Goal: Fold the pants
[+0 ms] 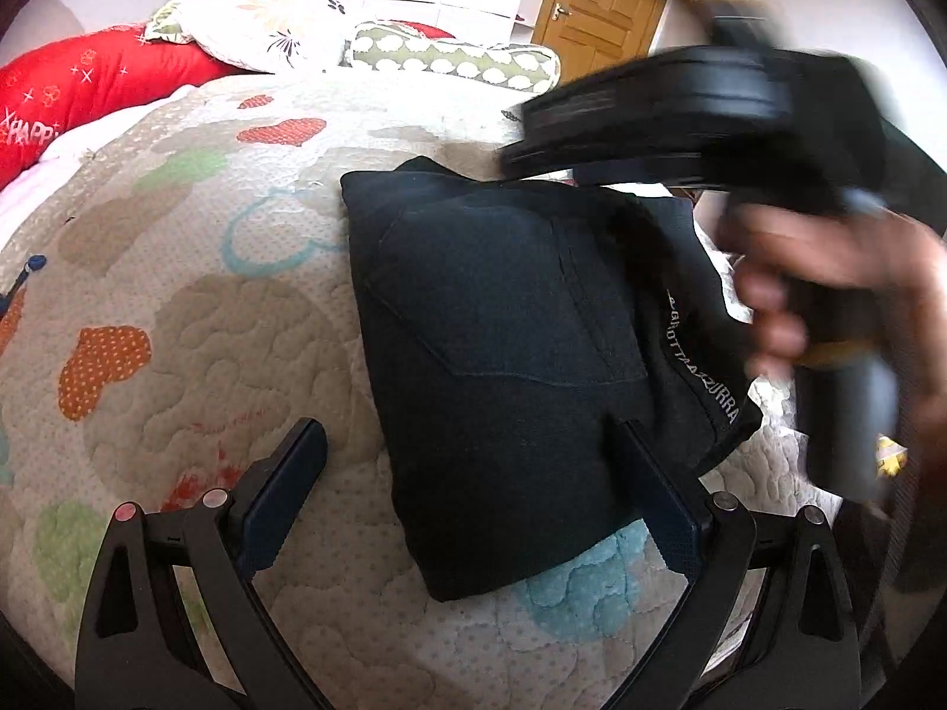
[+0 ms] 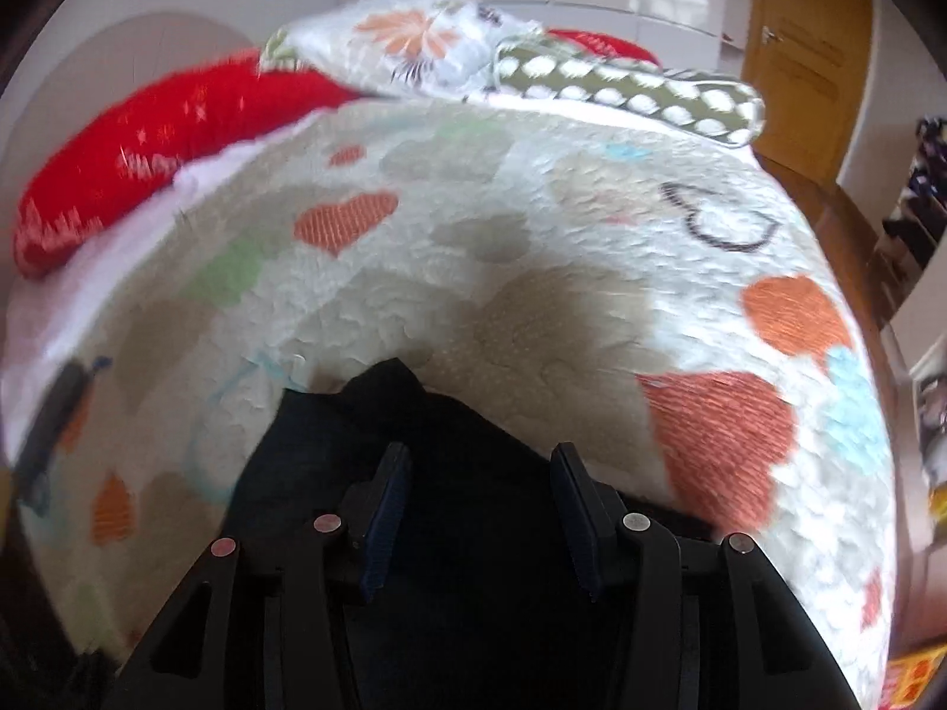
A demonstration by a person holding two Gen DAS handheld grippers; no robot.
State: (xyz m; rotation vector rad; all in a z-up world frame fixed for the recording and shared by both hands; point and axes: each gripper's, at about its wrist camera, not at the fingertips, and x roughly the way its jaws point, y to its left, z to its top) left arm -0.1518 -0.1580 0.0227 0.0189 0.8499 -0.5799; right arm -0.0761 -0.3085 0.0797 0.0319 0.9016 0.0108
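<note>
The dark navy pants (image 1: 503, 319) lie folded into a compact rectangle on the quilted bedspread (image 1: 195, 319), white lettering showing along their right edge. My left gripper (image 1: 473, 461) is open wide over the near part of the pants. Its left finger hangs over the quilt and its right finger (image 1: 651, 485) is over the cloth. My right gripper (image 1: 532, 136), blurred and held by a hand (image 1: 828, 272), hovers over the pants' far right corner. In the right wrist view, the right gripper (image 2: 482, 473) has its fingers apart above the pants (image 2: 367, 426), with no cloth pinched.
Red cushion (image 1: 77, 94), floral pillow (image 1: 260, 23) and spotted green pillow (image 1: 456, 56) line the head of the bed. A wooden door (image 1: 598, 0) stands at the back right. The bed's right edge (image 2: 864, 414) drops to the floor.
</note>
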